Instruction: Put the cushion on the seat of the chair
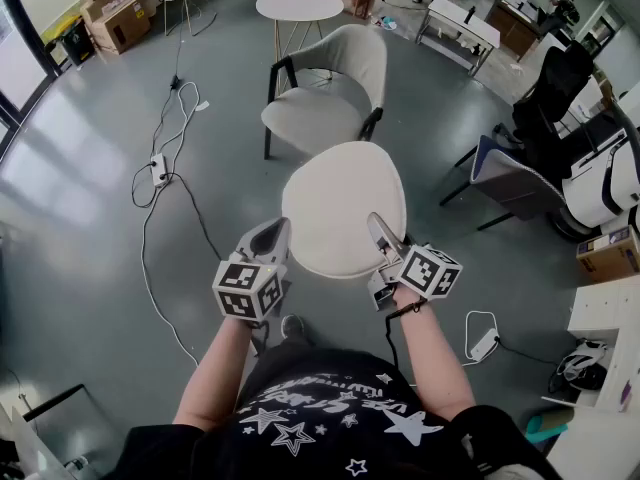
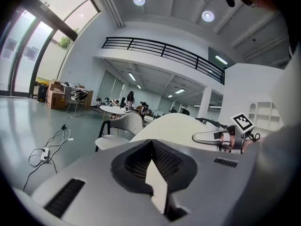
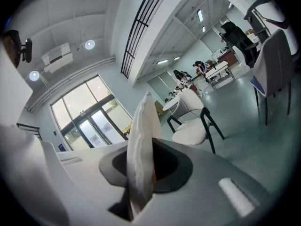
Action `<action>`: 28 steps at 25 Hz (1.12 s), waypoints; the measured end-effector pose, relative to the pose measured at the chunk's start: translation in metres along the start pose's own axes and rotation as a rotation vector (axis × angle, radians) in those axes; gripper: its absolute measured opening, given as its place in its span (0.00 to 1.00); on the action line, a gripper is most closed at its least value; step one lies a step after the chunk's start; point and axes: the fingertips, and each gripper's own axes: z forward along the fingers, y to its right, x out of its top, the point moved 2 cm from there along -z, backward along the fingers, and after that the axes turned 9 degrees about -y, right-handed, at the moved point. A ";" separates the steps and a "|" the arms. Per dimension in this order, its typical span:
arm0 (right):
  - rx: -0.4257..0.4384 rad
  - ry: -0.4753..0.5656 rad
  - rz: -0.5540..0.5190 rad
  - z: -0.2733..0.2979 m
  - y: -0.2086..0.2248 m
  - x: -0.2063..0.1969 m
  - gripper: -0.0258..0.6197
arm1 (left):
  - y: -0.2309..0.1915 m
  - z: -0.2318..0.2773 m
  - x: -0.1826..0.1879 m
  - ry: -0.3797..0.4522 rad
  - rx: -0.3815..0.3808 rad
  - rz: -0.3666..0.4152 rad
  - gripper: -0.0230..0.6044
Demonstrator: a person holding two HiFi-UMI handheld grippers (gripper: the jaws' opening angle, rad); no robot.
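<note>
The grey polished floor (image 1: 80,188) spread out well beyond both sets of jaws. Ahead of the jaw tips and apart from them stood the cream upholstered chair with black legs (image 1: 330,88), its seat (image 1: 310,120) bare and facing the person. A round white table (image 1: 300,4) stood farther off, past the chair's back.

The flat, rounded cream fabric cushion (image 1: 340,208) hung in the air short of the chair, carried between the two grippers, with its far edge near the front of the seat as seen from the head view. The left gripper (image 1: 272,230) had its jaws drawn narrow on the cushion's near left rim: a thin cream sliver of the edge sat pinched in the gap, and the rest of the cushion lay ahead and to the right of those jaws. The right gripper (image 1: 378,230) was closed tight on the near right rim, and in its own view the cushion's seam stood edge-on between the jaws.

Off to the left of the left jaws a white power strip (image 1: 157,168) lay on the floor with its cable (image 1: 150,258) trailing in loops.
</note>
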 end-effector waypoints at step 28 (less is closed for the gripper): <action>0.054 0.038 -0.056 0.006 -0.014 0.012 0.13 | -0.011 0.003 -0.002 0.024 0.009 -0.007 0.05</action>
